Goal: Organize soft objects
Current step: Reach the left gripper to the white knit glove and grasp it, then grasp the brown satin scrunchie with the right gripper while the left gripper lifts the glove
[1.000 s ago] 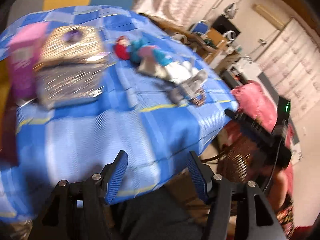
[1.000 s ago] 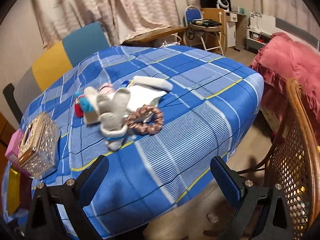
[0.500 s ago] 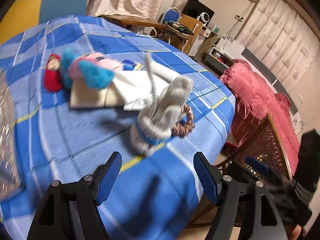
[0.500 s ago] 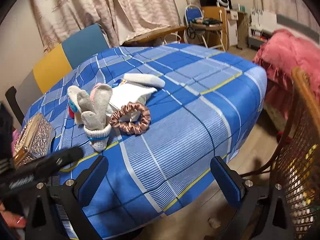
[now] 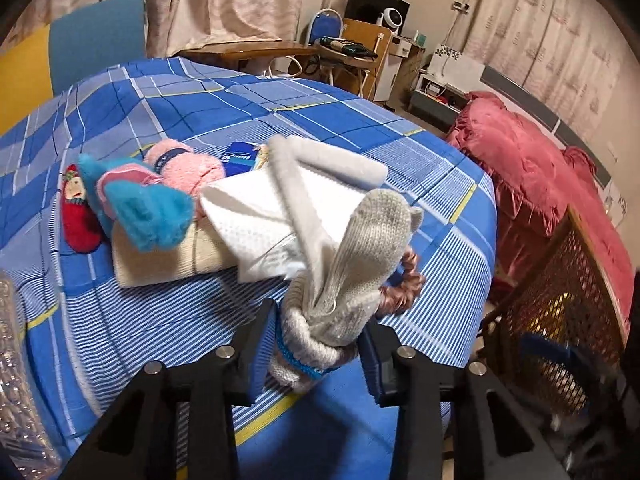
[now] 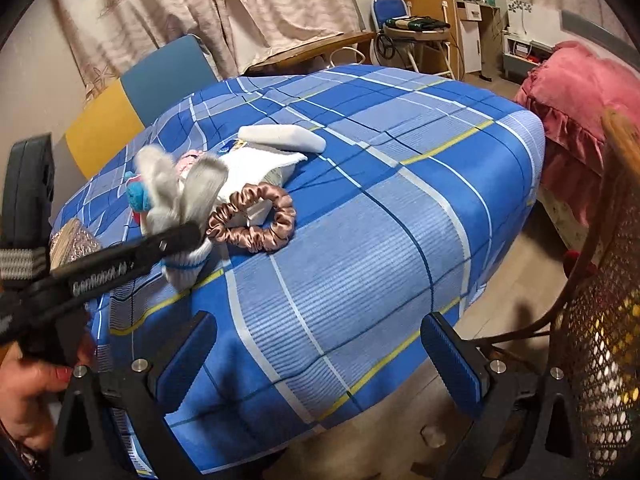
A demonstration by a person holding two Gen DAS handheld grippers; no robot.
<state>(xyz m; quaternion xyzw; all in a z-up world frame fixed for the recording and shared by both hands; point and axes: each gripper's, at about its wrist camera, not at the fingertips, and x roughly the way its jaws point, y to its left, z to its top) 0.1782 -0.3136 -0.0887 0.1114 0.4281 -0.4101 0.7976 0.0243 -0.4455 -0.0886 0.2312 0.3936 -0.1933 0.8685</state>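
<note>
The sorting looks barely begun: nearly every soft thing lies in one heap on the blue plaid tablecloth [image 6: 360,240], and no sorted group shows anywhere. In the left wrist view the heap fills the middle of the frame: a small red knitted sock [image 5: 78,216] at far left, a fluffy turquoise and pink sock [image 5: 148,208] beside it, a folded white waffle-weave cloth [image 5: 256,216] over a cream folded cloth [image 5: 160,260], and at lower centre a bundled grey knitted sock with a blue band [image 5: 340,300]. A brown satin scrunchie [image 6: 256,220] lies touching that bundle on its right side. The left gripper [image 5: 316,352] has this grey bundle between its blue pads, low in the frame; the jaws are closing on it, and the pads seem to be at the cuff, though how firmly they press cannot be told. The right gripper [image 6: 320,364] hangs wide apart at the bottom of its own view, over the near table edge, holding nothing, well apart from the heap.
</note>
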